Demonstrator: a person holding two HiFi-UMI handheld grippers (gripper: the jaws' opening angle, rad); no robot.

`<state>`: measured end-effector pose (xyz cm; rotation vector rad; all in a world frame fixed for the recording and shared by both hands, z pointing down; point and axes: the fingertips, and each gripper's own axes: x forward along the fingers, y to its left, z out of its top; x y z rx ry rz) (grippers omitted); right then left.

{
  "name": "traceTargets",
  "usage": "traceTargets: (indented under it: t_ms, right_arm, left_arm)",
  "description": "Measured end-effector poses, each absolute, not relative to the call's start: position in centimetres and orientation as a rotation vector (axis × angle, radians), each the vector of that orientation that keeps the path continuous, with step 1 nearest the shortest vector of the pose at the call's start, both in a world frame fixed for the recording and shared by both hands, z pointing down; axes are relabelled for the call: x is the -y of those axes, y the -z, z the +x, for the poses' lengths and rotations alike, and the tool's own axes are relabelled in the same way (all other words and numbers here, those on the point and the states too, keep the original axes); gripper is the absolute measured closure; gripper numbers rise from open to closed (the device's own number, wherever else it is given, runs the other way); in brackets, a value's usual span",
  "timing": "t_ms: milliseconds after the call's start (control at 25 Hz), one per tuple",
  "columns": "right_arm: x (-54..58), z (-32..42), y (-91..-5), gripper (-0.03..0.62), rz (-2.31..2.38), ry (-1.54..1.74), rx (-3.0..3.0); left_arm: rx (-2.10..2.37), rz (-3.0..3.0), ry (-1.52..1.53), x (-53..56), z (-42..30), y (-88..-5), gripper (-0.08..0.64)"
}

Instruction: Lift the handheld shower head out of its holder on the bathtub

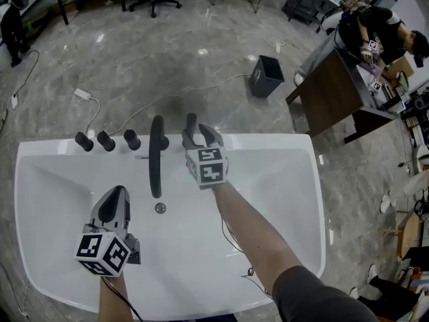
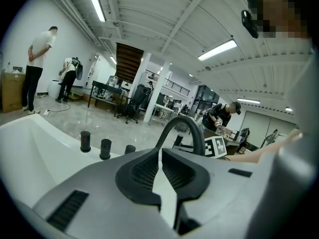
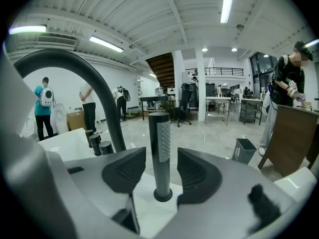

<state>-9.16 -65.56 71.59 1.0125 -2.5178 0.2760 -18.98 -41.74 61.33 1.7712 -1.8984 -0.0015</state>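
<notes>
Handheld shower head (image 3: 160,151), dark and slim, upright in its round holder (image 3: 162,195) on the white rim of the bathtub (image 1: 268,146), nozzle strip facing right in the right gripper view. Flanked on both sides by the pads of the right gripper (image 1: 202,138): jaws spread wide, one pad left of the stem, one right, a clear gap on each side, nothing clamped. Seated fully in the holder, not lifted.

Just left of it on the same rim, the arched black faucet spout (image 1: 157,156), reaching over the basin. Further left, a row of three black knobs (image 1: 105,140). Below the spout's tip, the drain (image 1: 160,208) in the tub floor.

Well apart from the shower head, low over the basin's near left part, the left gripper (image 2: 160,171): jaws drawn together, nothing between them, pointed toward the spout and knobs.
</notes>
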Motion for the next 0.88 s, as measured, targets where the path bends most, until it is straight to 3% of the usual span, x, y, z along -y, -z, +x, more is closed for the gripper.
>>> traceTargets:
  t_ms: [640, 880]
  right_arm:
    - [66.0, -10.9, -72.0, 0.449, 0.968, -0.165, 2.476]
    - [64.8, -10.0, -66.1, 0.451, 1.016, -0.078, 2.589]
  left_arm:
    - [1.892, 1.770, -0.037, 39.3, -19.5, -61.9, 0.531]
    - [1.896, 1.793, -0.064, 37.2, -19.0, -59.6, 0.531]
